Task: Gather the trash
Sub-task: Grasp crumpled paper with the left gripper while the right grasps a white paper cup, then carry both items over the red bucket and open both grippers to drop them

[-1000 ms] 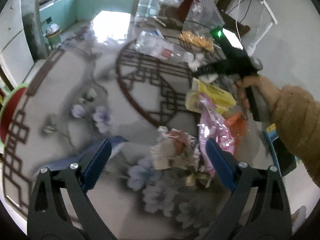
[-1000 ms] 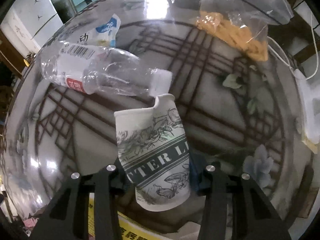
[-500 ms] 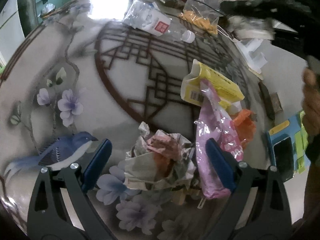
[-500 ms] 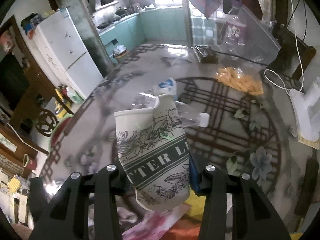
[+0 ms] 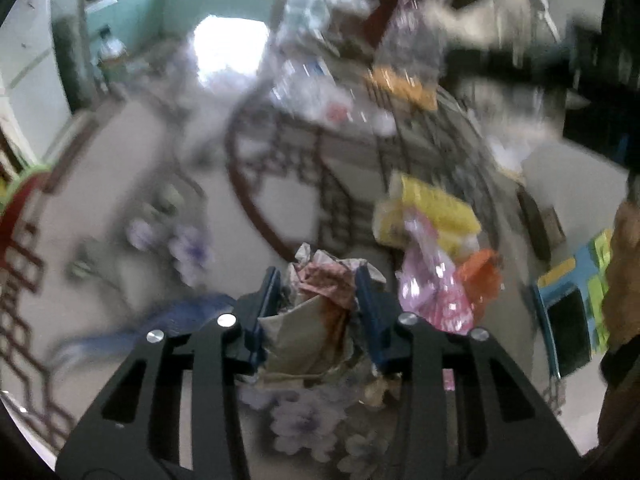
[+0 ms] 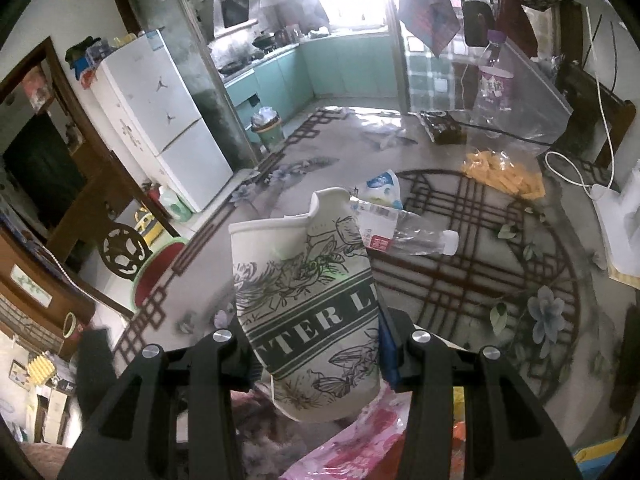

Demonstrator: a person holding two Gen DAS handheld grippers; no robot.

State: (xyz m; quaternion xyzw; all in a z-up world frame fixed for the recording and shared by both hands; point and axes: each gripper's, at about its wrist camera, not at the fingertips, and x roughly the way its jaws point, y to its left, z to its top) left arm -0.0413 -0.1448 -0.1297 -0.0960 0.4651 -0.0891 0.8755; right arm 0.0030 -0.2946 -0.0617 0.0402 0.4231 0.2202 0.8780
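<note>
My left gripper [image 5: 318, 276] points down at the patterned table [image 5: 280, 200]. Its jaws are closing, and the blue pads press both sides of a crumpled paper wad [image 5: 316, 332]. This view is blurred. Right of the wad lie a pink wrapper [image 5: 432, 292], an orange wrapper [image 5: 480, 276] and a yellow carton [image 5: 432, 208]. My right gripper [image 6: 316, 352] is shut on a crushed, printed paper cup [image 6: 304, 280], held above the table [image 6: 460, 280]. Beyond the cup lie a clear plastic bottle [image 6: 404, 236] and a milk pouch [image 6: 382, 188].
A clear bag of yellow snacks [image 6: 504, 176] and a white cable [image 6: 568, 168] lie at the far right of the table. A green bin [image 6: 266, 128] stands on the kitchen floor, a fridge [image 6: 160, 120] at the left. A person's sleeve [image 5: 624, 272] is at the right edge.
My left jaws went from wide apart to pressed on the crumpled paper. My right gripper rose with the cup, and its view swung up from the tabletop to the room.
</note>
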